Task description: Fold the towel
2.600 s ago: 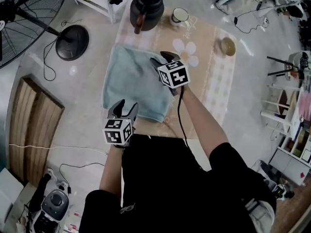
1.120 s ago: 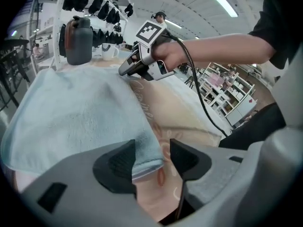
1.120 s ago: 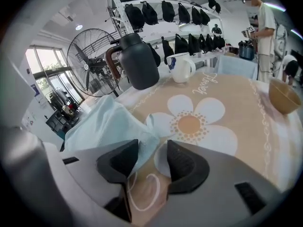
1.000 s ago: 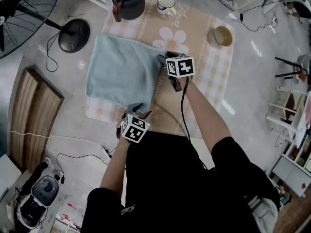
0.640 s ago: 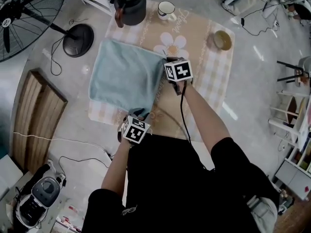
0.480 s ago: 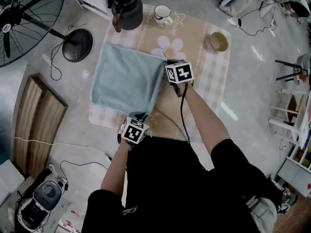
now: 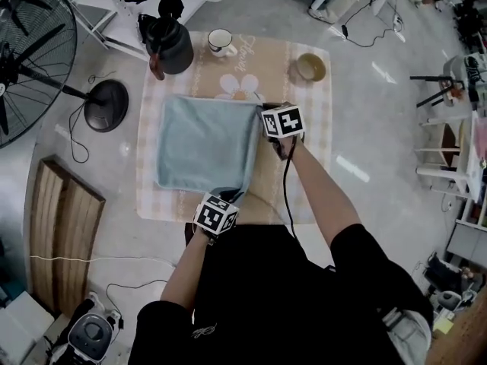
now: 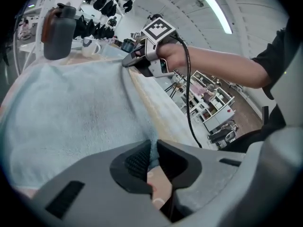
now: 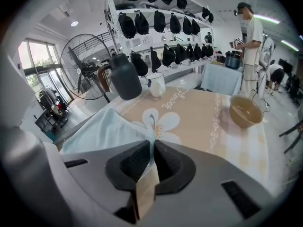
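A light blue towel (image 7: 202, 143) lies spread on a beige checked cloth (image 7: 304, 173) with a flower print. My left gripper (image 7: 228, 195) is shut on the towel's near right corner; in the left gripper view the terry cloth (image 8: 71, 108) runs into the closed jaws of the gripper (image 8: 152, 157). My right gripper (image 7: 263, 110) is shut on the far right corner, where the towel (image 9: 102, 129) rises as a thin fold between its jaws (image 9: 152, 150). Both pairs of jaws have just been closing on the towel. The right gripper (image 8: 127, 63) also shows in the left gripper view.
A dark jug (image 7: 169, 42), a white mug (image 7: 221, 41) and a tan bowl (image 7: 310, 67) stand along the cloth's far side. A standing fan (image 7: 30, 52) is at the left. A person (image 9: 251, 37) stands in the background beside shelves of dark caps (image 9: 161, 18).
Both grippers have shut on the towel's two right corners and risen a little, lifting that edge off the cloth. The head view has shifted.
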`<state>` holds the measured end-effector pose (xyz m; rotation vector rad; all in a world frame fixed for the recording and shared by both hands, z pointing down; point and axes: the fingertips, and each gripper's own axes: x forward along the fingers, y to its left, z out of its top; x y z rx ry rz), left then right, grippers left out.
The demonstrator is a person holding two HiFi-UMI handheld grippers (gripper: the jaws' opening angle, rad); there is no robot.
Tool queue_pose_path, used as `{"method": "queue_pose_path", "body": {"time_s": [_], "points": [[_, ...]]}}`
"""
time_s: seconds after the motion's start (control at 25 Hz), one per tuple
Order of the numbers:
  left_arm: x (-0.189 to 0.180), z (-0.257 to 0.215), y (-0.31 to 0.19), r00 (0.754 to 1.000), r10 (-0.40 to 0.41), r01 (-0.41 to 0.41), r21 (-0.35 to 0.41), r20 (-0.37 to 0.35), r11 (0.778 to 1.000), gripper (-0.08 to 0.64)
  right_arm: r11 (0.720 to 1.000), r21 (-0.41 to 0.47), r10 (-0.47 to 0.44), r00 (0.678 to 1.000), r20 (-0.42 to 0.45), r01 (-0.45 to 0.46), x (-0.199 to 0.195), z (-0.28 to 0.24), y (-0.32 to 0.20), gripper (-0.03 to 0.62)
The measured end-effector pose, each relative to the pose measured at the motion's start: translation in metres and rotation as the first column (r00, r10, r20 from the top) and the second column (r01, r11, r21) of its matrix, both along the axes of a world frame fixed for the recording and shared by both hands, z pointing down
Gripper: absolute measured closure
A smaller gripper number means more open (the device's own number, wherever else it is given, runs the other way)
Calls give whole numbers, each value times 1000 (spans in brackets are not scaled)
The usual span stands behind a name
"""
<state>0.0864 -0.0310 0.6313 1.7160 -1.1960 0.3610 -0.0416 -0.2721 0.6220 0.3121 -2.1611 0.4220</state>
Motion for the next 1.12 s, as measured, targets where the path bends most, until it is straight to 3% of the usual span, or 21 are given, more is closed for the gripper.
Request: {"method": "queue_pose_path", "body": {"time_s": [0.2, 0.44, 0.8, 1.12], "points": [[-8, -11, 5, 998, 3, -1, 32, -56, 999, 520, 1000, 16, 27, 1000, -13, -26, 7, -8, -1, 565], [-43, -16, 19, 986, -124, 130, 53, -113, 990, 520, 999, 26, 34, 999, -23, -33, -13, -16, 6, 565], [-117, -24, 55, 935, -334, 344, 76, -123, 936, 520, 1000, 24, 0, 1000, -7, 0, -71, -35, 35, 565], [-156, -28, 79, 908, -401, 413, 88, -124, 907, 520, 998, 43, -35, 999, 2, 35, -118, -44, 62, 565]]}}
